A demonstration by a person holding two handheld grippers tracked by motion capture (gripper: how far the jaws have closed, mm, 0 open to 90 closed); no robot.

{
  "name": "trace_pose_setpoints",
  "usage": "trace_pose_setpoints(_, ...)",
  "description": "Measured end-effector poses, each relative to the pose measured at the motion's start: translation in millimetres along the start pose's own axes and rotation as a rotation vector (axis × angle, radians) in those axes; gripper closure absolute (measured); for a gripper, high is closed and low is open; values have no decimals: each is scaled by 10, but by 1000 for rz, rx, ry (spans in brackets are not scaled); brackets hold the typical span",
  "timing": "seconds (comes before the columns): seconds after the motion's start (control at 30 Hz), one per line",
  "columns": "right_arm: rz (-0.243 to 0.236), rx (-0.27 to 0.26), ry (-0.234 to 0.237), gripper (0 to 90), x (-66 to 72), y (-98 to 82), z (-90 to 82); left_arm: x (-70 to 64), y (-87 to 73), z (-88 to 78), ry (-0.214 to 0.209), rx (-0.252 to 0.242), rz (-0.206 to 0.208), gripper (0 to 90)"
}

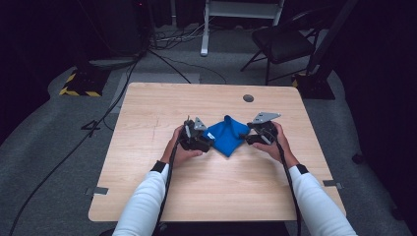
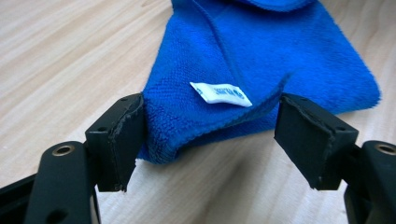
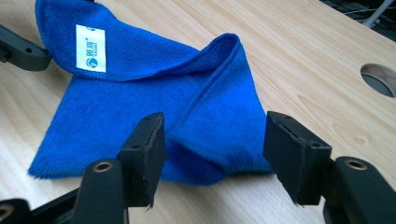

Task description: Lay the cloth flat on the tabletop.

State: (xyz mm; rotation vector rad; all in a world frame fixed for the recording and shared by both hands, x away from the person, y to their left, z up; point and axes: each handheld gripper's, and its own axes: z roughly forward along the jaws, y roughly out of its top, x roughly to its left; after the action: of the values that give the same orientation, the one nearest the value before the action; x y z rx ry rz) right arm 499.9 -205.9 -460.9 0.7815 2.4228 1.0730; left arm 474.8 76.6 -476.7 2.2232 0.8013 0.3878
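Blue microfibre cloth [image 1: 227, 135] loosely folded on wood desk [image 1: 162, 105], white label [image 2: 220, 94] showing, left claw [image 1: 206, 142] and right claw [image 1: 249, 136] both agape, corners between jaws, ungripped

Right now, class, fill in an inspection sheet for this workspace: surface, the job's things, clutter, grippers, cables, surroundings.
Surface: light wooden table with a round cable hole.
Job's things: blue cloth, loosely folded, white label showing.
Clutter: nothing seen.
Grippers: left gripper open, a cloth corner between its fingers; right gripper open at the cloth's opposite edge.
Cables: one trails from each gripper along the forearms; more cross the floor.
Surroundings: grey carpet, a dark chair, a yellow-and-black striped base.
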Motion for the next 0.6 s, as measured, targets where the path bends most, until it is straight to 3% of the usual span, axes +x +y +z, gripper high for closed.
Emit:
trace_pose_setpoints(0.17,-5,37,-3,392,-2,33,144,23,8,41,17,19,16,270)
trace_pose_setpoints(0.27,5,53,-13,402,-9,27,216,44,0,67,14,31,17,328)
trace_pose_setpoints(0.37,14,81,-21,480,-13,5,284,61,-2,82,19,40,19,459)
trace_pose_setpoints(0.5,8,95,-6,712,-14,-20,305,80,-12,66,29,36,31,669)
trace_pose_setpoints(0.6,10,86,-5,809,-31,-35,265,99,-18,35,33,26,31,736)
